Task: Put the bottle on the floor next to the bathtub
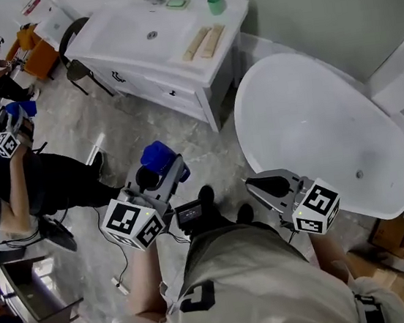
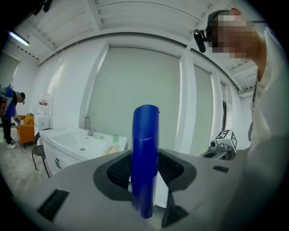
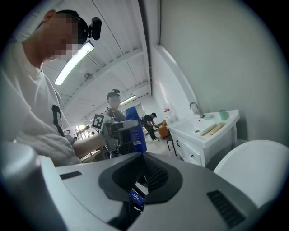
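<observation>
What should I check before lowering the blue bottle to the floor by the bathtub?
1. Grip on the bottle: ok. The left gripper has its fingers on both sides of it, and the bottle stands upright.
2. Right gripper free: ok. Its fingers are together with nothing between them.
3. Landing spot: ok. The floor beside the bathtub looks bare.
4. Bottle above that spot: not ok. In the head view it is in the air to the left of the tub, near the person's shoes.
5. Bottle cap shut: cannot tell.
</observation>
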### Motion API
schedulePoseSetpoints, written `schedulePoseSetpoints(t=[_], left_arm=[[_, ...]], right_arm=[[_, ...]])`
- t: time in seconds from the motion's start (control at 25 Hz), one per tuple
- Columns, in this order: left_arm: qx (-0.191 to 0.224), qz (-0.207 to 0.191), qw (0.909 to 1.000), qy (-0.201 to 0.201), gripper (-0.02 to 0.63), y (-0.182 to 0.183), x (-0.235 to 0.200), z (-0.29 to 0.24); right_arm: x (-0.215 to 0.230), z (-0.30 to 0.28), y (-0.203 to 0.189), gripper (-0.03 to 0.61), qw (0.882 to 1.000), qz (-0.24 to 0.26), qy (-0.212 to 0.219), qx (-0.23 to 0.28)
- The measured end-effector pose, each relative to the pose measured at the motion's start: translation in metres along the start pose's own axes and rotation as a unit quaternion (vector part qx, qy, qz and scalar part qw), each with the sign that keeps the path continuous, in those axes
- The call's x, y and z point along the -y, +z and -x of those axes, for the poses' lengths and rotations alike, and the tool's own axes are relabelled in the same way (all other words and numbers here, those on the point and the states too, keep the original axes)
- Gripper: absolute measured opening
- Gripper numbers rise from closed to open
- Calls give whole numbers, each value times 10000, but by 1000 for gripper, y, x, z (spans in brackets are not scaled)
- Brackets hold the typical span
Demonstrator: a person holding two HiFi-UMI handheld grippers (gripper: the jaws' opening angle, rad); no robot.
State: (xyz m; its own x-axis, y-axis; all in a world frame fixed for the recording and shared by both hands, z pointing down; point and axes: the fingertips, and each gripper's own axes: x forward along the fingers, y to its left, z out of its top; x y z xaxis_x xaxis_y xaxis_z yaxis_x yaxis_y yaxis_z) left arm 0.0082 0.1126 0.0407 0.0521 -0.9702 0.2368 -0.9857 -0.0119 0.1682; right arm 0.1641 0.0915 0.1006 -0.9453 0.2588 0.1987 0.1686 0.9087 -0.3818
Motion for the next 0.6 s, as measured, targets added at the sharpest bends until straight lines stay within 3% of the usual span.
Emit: schedulePoseSetpoints(t=[0.32,0.6], left_arm=[[267,223,9992,-194,206,9,-55,0],[299,170,9977,-590,207,22,-129,-2]], right_arm=[[10,-31,21,29,9993,-70,-355,-76],[6,-123,49,29,9993,-138,-309,-143]])
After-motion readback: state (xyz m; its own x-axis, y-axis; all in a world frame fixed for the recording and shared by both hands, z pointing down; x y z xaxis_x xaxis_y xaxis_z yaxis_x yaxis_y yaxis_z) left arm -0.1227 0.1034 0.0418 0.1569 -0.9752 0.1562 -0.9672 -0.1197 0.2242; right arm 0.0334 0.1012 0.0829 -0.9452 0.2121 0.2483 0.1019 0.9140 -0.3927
